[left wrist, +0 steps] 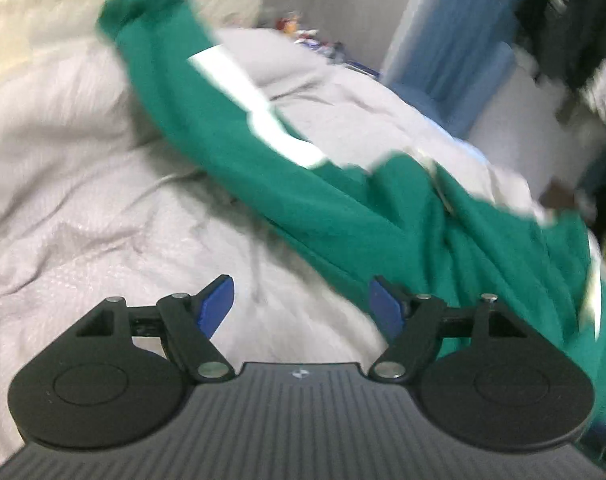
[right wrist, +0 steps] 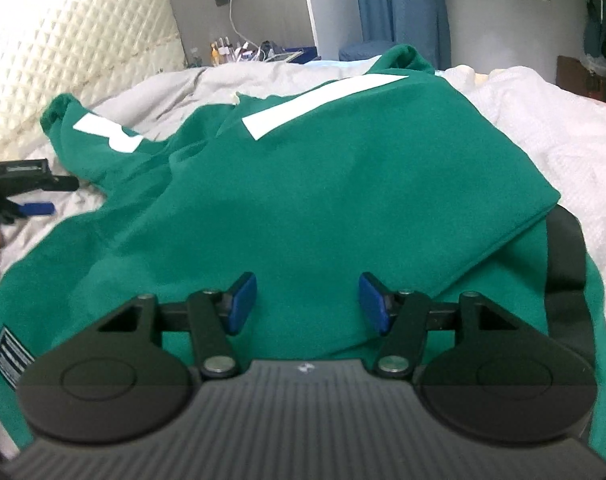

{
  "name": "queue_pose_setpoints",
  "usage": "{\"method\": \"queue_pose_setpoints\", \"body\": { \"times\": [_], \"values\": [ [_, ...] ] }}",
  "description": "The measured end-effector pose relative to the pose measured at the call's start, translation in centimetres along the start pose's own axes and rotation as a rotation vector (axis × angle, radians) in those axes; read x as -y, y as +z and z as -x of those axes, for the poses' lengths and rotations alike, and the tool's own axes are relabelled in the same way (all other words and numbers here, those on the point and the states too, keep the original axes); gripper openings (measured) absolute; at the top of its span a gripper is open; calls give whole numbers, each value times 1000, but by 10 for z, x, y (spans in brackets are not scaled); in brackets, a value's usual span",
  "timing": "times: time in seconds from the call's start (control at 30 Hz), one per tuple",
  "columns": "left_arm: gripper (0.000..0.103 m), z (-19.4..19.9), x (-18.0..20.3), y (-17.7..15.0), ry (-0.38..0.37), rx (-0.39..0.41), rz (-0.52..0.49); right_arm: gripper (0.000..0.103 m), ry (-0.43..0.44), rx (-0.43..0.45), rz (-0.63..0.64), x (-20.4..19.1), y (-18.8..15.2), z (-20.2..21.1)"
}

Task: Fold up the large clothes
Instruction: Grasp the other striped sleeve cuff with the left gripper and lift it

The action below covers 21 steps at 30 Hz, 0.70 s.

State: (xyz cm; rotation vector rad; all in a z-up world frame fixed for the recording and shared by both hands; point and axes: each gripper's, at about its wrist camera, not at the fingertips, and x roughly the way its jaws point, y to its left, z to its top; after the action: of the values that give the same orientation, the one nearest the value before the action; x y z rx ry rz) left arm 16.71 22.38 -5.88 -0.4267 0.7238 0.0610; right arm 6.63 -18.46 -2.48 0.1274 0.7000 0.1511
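A large green sweatshirt (right wrist: pixel 303 184) with white stripes (right wrist: pixel 323 100) lies spread on a bed, its right side folded over the body. One sleeve (left wrist: pixel 175 92) stretches away toward the headboard in the blurred left wrist view. My right gripper (right wrist: pixel 305 304) is open and empty, hovering just above the sweatshirt's body. My left gripper (left wrist: pixel 301 306) is open and empty over the bedding, just left of the sleeve; it also shows at the left edge of the right wrist view (right wrist: pixel 27 196).
The bed has a pale grey quilt (left wrist: pixel 83 200) and a cream quilted headboard (right wrist: pixel 63 48). A nightstand with small bottles and cables (right wrist: pixel 243 50) stands behind the bed. Blue curtains (right wrist: pixel 399 0) hang at the back. A dark panel (right wrist: pixel 565 248) shows on the garment's right side.
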Motion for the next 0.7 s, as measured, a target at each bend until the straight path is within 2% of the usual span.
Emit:
{"method": "queue_pose_setpoints", "body": {
  "times": [0.13,0.23,0.3,0.33,0.4,0.57,0.6,0.7],
  "values": [
    [81,-29,-57,29,-90,56,234,59,-8,17,8,-2,5,-4],
    [81,-52,-91,46,-185,142,402,59,6,-3,-22,-2,10,-13],
    [81,-65,-104,55,-203,184,481,59,46,-13,-70,0,15,-19],
    [80,-75,-111,61,-215,203,515,59,37,-6,-70,-1,16,-21],
    [80,-90,-121,73,-226,228,540,59,8,-3,-33,-5,17,-27],
    [79,-117,-139,111,-122,311,535,61,-6,-16,-47,-5,22,-39],
    [79,-123,-143,124,-83,318,514,61,-12,-19,-34,-7,22,-41],
    [79,-140,-149,152,-61,286,507,61,-18,-11,-13,-9,21,-41]
  ]
}}
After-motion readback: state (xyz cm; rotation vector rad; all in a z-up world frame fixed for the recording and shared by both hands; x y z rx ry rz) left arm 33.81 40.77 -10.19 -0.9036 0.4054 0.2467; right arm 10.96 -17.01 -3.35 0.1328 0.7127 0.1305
